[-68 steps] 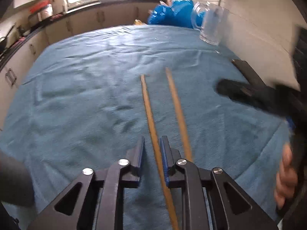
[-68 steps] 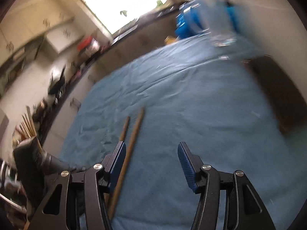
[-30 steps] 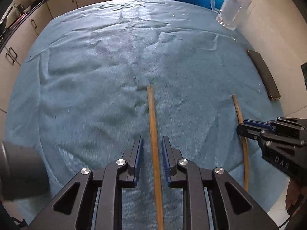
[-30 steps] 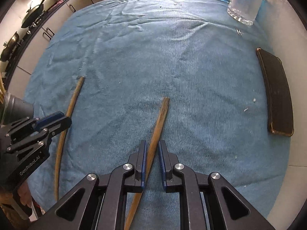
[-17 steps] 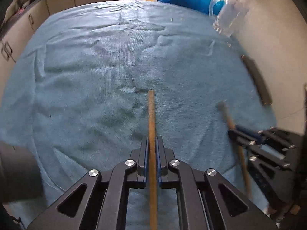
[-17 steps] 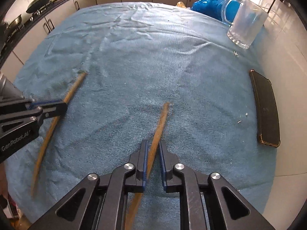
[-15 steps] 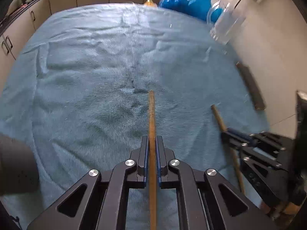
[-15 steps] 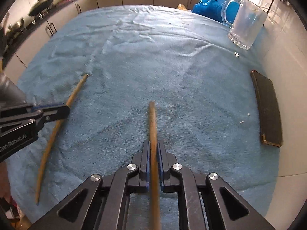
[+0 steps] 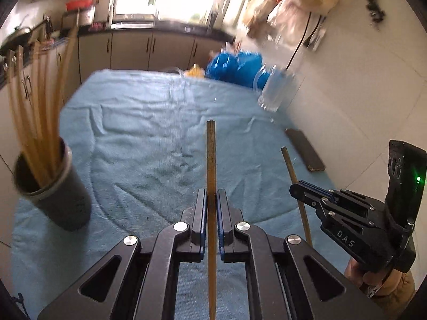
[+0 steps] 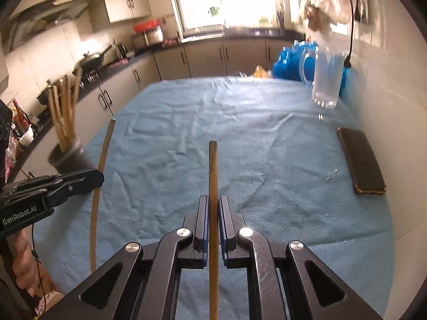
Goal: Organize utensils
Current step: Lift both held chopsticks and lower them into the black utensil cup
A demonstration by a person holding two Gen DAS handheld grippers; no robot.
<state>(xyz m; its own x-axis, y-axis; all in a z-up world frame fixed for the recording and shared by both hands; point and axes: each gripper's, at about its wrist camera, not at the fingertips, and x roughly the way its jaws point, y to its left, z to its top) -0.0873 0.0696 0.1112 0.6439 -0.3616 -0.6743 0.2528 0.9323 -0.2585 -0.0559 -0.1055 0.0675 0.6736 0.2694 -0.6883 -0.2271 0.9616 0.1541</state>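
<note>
blue cloth (image 9: 133, 138) is covering the table in the left wrist view, with a dark cup (image 9: 53, 194) of sticks sitting at its left. the left gripper (image 9: 210, 208) is clamping a chopstick (image 9: 210, 154) clear of the cloth; poor aim could be knocking that crowded cup over.

kitchen counters are ringing the right wrist view. the right gripper (image 10: 212, 213) is pinching a second chopstick (image 10: 212, 170), which might be swivelling between the pads.

Black tongs (image 9: 210, 208) with blue pads (image 9: 203, 213) and silver screws (image 9: 180, 226) — white "GenRobot.AI" lettering (image 10: 18, 220) on the side.
</note>
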